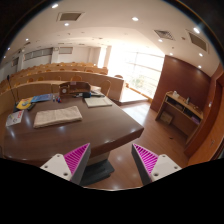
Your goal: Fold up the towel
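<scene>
A pale folded towel (57, 116) lies flat on the dark brown table (95, 128), well ahead of my fingers and to the left. A second pale towel (98, 101) lies farther back on the same table. My gripper (110, 160) is open and empty, held high above the floor off the table's near corner. Its two pink pads (76, 158) stand wide apart with only floor between them.
A blue item (42, 98) and small papers (14, 118) lie at the table's left end. Wooden benches (60, 72) run behind it. A wooden cabinet (180, 112) stands at the right wall. Bright windows (148, 70) are at the back. Bare floor (150, 125) lies to the right of the table.
</scene>
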The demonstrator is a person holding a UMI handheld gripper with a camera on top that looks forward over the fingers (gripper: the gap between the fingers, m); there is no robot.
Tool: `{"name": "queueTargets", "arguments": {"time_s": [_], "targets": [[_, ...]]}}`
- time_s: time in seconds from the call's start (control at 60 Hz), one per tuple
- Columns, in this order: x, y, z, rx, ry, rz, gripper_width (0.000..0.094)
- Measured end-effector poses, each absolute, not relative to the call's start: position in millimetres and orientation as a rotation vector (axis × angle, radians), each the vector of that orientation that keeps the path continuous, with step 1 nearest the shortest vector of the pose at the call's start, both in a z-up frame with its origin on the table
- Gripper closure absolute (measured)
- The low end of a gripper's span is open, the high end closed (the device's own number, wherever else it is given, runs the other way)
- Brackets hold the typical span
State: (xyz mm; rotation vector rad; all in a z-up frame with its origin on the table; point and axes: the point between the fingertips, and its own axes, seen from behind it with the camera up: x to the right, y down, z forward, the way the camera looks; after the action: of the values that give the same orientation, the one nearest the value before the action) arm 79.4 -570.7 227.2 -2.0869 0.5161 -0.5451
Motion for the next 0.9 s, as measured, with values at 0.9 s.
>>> {"name": "queueTargets", "arguments": {"time_s": [0.9], "targets": [[-222, -116, 32, -2.234, -0.012, -0.117, 0.0088]]}}
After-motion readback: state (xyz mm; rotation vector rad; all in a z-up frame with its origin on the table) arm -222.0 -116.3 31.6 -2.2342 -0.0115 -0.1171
